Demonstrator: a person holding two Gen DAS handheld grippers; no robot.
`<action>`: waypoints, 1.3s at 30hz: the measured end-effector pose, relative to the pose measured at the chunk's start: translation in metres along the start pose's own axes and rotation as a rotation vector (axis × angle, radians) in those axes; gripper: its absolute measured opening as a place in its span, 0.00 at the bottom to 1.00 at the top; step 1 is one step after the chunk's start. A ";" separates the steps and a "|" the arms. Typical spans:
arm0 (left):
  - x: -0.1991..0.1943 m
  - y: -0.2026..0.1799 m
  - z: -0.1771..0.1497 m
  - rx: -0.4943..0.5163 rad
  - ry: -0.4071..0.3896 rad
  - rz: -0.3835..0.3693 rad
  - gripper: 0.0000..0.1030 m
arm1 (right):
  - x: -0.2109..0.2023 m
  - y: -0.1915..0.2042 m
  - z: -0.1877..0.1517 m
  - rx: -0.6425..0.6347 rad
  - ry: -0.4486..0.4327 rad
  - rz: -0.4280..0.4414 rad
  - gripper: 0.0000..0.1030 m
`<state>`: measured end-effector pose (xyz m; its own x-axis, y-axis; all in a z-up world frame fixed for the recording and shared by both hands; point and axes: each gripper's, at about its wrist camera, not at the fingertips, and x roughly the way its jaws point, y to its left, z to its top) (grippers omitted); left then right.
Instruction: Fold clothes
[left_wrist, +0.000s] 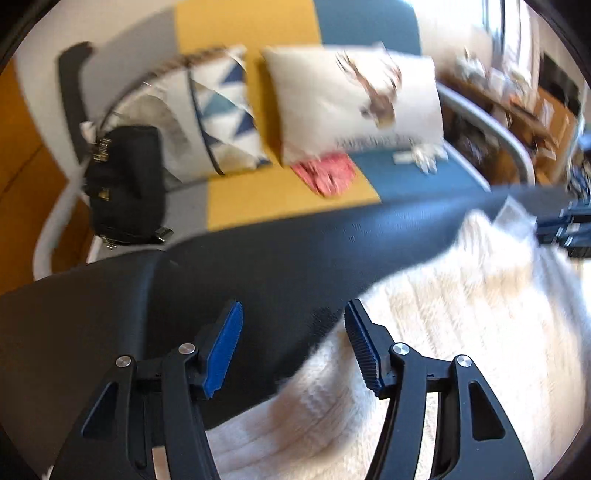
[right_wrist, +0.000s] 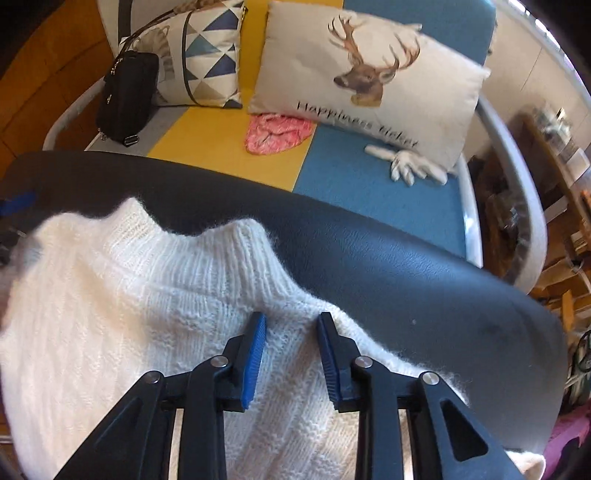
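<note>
We see the white knit sweater (right_wrist: 155, 295) spread on the dark surface (right_wrist: 406, 266), right gripper (right_wrist: 291, 325) jaws parted over its shoulder, unclamped, left gripper (left_wrist: 293, 314) jaws released wide at its edge, empty.

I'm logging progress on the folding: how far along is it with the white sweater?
Done: the white knitted sweater lies spread on the dark padded surface, collar at the far edge. In hand: nothing; the right gripper and left gripper are open, neither holding anything. Left: no fold is visible yet.
</note>
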<state>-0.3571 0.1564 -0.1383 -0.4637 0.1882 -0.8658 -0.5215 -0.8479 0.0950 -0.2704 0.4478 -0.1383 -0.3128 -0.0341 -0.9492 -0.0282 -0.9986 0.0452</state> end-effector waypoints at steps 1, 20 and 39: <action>0.001 -0.002 0.001 0.007 -0.025 0.007 0.64 | -0.001 -0.004 -0.001 0.005 0.015 0.036 0.29; -0.023 0.030 -0.021 -0.202 -0.143 0.222 0.11 | 0.002 0.001 0.015 0.103 -0.190 -0.140 0.18; -0.083 0.106 -0.182 -0.364 -0.035 0.282 0.38 | -0.010 0.255 -0.074 -0.309 -0.077 0.316 0.22</action>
<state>-0.2435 -0.0388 -0.1457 -0.5788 -0.0639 -0.8129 -0.0889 -0.9860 0.1408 -0.2041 0.1905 -0.1400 -0.3307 -0.3479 -0.8772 0.3616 -0.9053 0.2227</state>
